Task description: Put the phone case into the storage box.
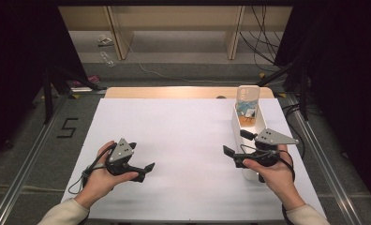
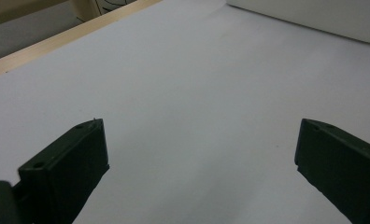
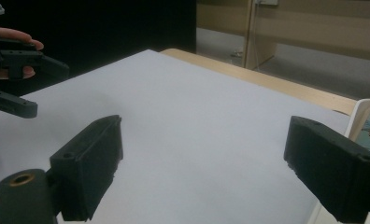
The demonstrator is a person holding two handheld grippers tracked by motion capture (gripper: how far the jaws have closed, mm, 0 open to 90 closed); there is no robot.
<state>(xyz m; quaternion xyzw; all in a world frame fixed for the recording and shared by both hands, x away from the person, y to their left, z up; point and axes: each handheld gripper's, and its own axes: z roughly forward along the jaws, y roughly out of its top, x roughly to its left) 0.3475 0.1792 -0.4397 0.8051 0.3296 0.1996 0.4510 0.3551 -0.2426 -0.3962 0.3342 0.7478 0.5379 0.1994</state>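
Matte black blocky left gripper and right gripper, jaws apart, over smooth white table sheet.

Table covered by a smooth, matt white sheet, paper-like; bare far edge of pale, wood-like board with a dull finish. Left gripper and right gripper built of matt black plastic, jaw faces slightly grainy, with small moulded holes visible in both gripper views. Brass-coloured metal insert set in the right gripper body. Grey three-cornered plates flat, matt, perforated. White tray of smooth plastic, faintly glossy. Phone case of clear, glossy plastic with a printed picture. Sleeve of soft cream cloth.
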